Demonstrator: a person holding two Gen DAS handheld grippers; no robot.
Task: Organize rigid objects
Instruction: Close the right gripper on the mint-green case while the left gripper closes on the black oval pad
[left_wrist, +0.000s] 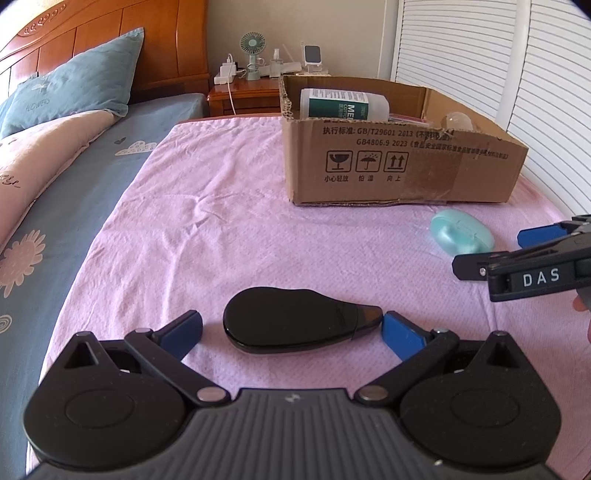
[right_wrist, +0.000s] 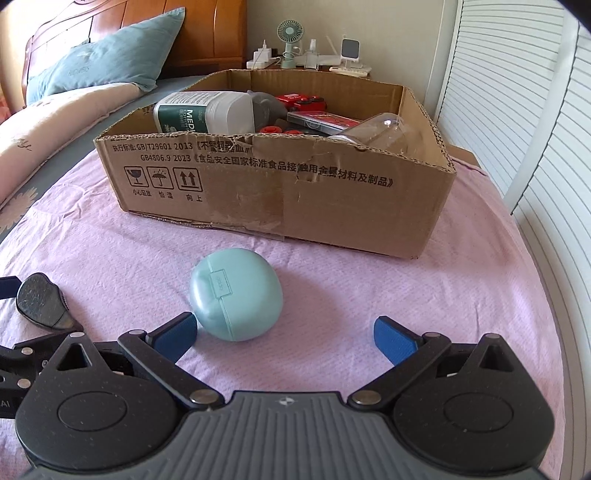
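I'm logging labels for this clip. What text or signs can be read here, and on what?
"GB/T29601 2013" and "GB4806.9 2023", plus fragile, umbrella and up-arrow signs: cardboard box.
"MEDI", cut off: white bottle in the box.
"DAS": right claw.
"FLOWERS": blue pillow.
Mark on the teal case: too small to read.

Black oval device (left_wrist: 295, 326) & teal case (right_wrist: 235, 294), flat on pink cloth (left_wrist: 221, 229)

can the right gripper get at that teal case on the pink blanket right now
Probably yes. The right gripper is open, the teal case lies just ahead near its left finger, and nothing blocks it.
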